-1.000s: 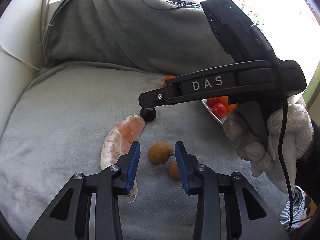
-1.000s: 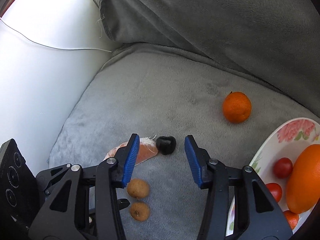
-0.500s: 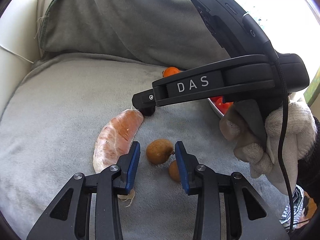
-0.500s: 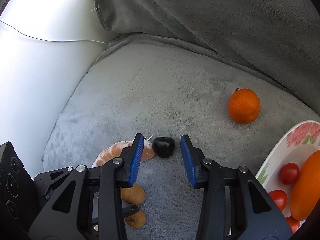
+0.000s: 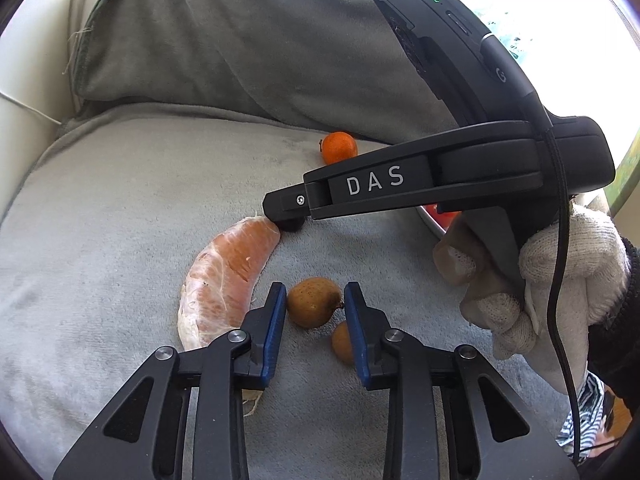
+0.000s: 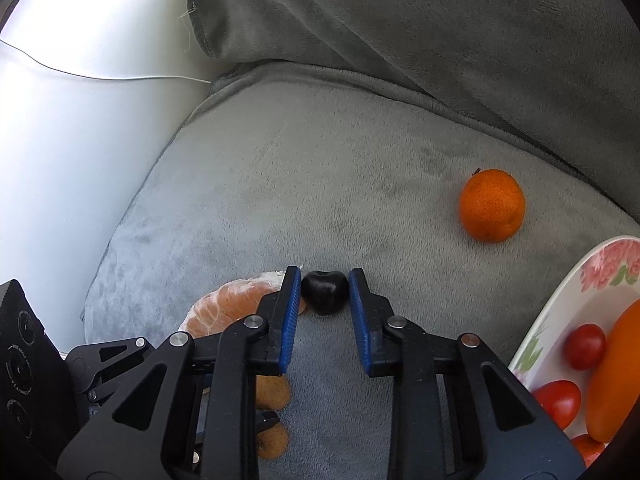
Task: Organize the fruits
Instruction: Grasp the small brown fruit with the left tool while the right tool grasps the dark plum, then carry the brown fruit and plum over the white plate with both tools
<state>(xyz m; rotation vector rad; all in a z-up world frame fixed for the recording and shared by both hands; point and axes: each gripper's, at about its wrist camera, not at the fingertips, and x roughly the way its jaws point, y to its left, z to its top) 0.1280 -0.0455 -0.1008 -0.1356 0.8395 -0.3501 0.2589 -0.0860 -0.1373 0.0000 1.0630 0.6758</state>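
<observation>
My left gripper [image 5: 315,300] is shut on a brown round fruit [image 5: 314,302] that lies on the grey cushion [image 5: 120,200]. A second small brown fruit [image 5: 343,342] lies just right of it. A peeled orange segment [image 5: 228,276] lies to the left. My right gripper [image 6: 324,292] is shut on a dark cherry [image 6: 324,293] on the cushion; in the left wrist view the cherry [image 5: 292,226] is mostly hidden under the right gripper's finger. A mandarin [image 6: 491,205] sits farther back right. A floral plate [image 6: 560,300] holds cherry tomatoes [image 6: 585,346] and an orange fruit [image 6: 616,376].
A grey back cushion [image 6: 400,20] rises behind the seat. A white armrest [image 6: 80,140] with a thin cable borders the left side. The gloved hand [image 5: 540,280] holding the right gripper fills the right of the left wrist view.
My right gripper moved forward and closed its fingers onto the dark cherry. My left gripper advanced around the brown fruit and narrowed onto it.
</observation>
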